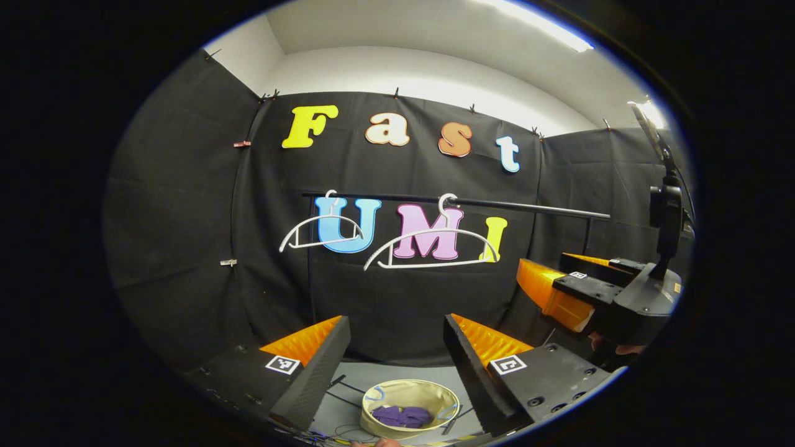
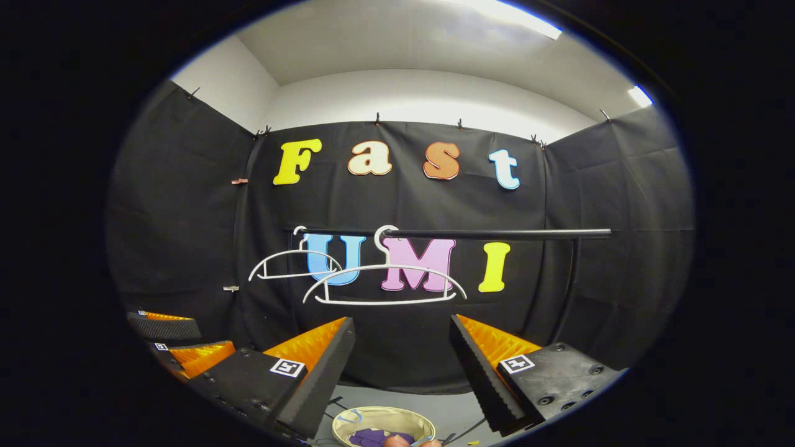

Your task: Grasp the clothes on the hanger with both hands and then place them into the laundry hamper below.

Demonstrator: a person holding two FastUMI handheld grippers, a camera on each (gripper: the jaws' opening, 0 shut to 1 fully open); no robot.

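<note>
purple clothes in cream hamper, white hangers on black rail, orange-and-black left gripper.

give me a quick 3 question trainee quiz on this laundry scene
1. True or false: the hangers on the rail carry no clothes.
2. Where is the purple garment? A) on a hanger B) in the hamper C) in a tool
3. Fill in: both the left tool and the right tool are ____.

Key: 1 true; 2 B; 3 open
</note>
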